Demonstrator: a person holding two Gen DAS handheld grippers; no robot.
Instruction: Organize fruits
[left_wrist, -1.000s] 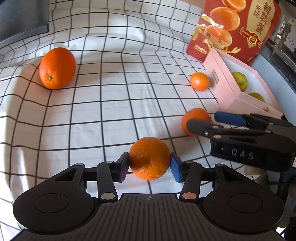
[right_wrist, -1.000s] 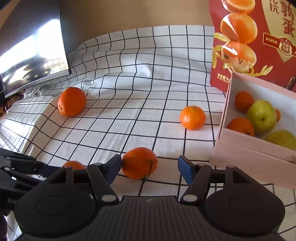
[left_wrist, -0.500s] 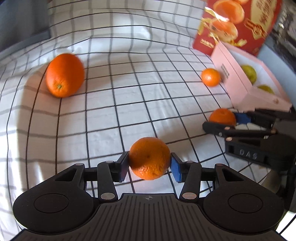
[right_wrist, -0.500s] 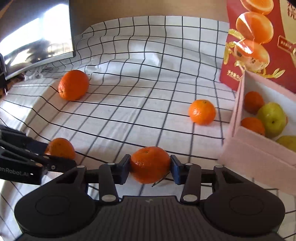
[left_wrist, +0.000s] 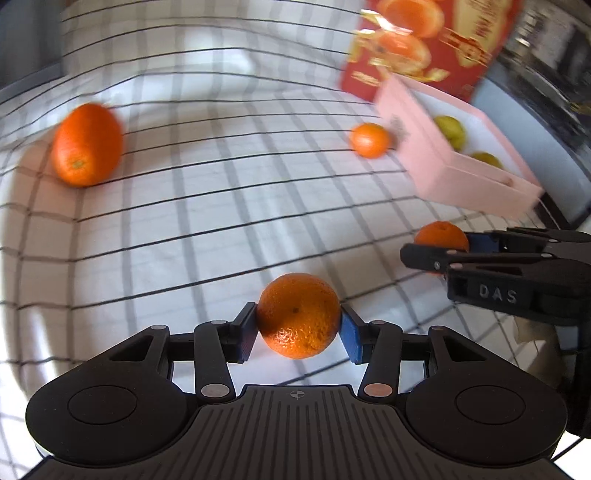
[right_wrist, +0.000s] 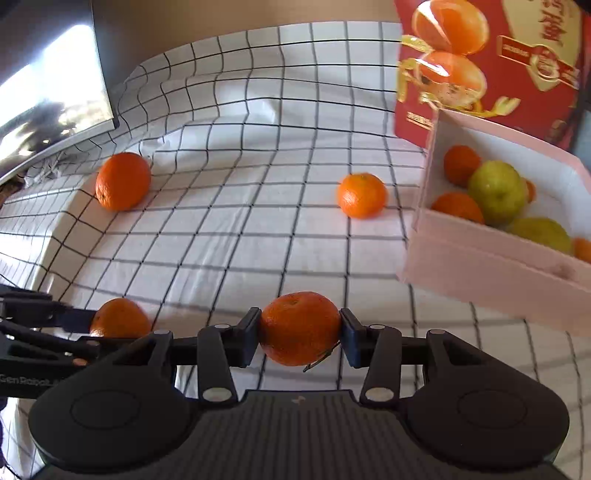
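Note:
My left gripper (left_wrist: 298, 325) is shut on an orange (left_wrist: 298, 315) and holds it above the checked cloth. My right gripper (right_wrist: 300, 334) is shut on a tangerine (right_wrist: 300, 328); the same pair shows at the right of the left wrist view (left_wrist: 441, 236). A large orange (right_wrist: 122, 181) lies at the far left and a small tangerine (right_wrist: 362, 195) lies beside the pink box (right_wrist: 491, 258). The box holds several oranges and green pears (right_wrist: 496, 192).
A red fruit carton (right_wrist: 491, 62) stands behind the pink box. A dark screen (right_wrist: 51, 92) stands at the back left edge of the cloth (right_wrist: 258, 166). The left gripper's orange shows low at the left of the right wrist view (right_wrist: 120, 318).
My right gripper has closed on the tangerine and lifted it off the cloth. My left gripper has risen with its orange, and the view has swung toward the box.

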